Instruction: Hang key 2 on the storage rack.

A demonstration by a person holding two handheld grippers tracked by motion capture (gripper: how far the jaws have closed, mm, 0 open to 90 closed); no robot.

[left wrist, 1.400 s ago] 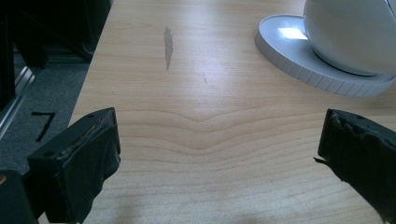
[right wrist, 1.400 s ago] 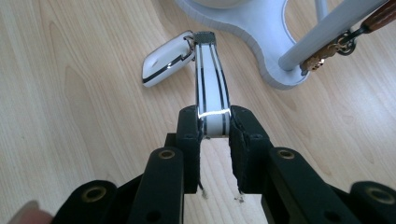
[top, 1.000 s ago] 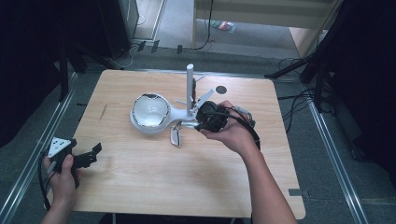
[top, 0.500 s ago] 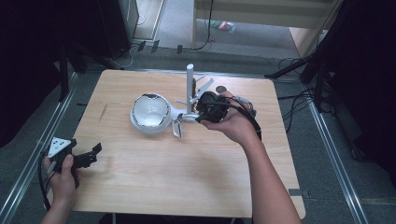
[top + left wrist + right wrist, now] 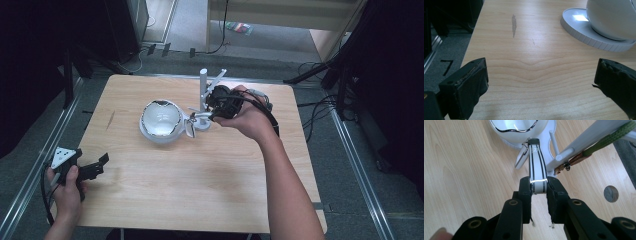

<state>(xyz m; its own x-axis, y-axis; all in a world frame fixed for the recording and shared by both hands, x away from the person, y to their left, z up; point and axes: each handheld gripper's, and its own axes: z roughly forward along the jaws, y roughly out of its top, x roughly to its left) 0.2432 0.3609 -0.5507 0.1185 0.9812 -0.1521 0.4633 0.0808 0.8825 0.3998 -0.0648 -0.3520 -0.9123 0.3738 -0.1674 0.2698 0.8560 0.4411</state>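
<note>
A white appliance stands at the table's far middle: a glossy bowl [image 5: 160, 119] on a ribbed round base [image 5: 584, 32], with an upright post [image 5: 203, 85] beside it. My right gripper [image 5: 209, 115] is shut on a white lever with black stripes [image 5: 536, 167] that reaches toward the bowl [image 5: 519, 126]. In the right gripper view the pads clamp the lever's near end, right gripper [image 5: 539, 186]. My left gripper [image 5: 97, 167] is held low at the table's near left corner, open, left gripper [image 5: 540, 82], with bare wood between its jaws.
A small white paddle [image 5: 521, 157] hangs beside the lever. A green strap [image 5: 609, 137] with a metal clip [image 5: 565, 165] runs along the slanted white bar [image 5: 584, 142]. A round hole [image 5: 611, 193] marks the wooden table [image 5: 200, 180]. Cables lie on the floor around it.
My right hand has moved a little toward the far side and left with the lever in its grip. The left gripper has stayed where it was.
</note>
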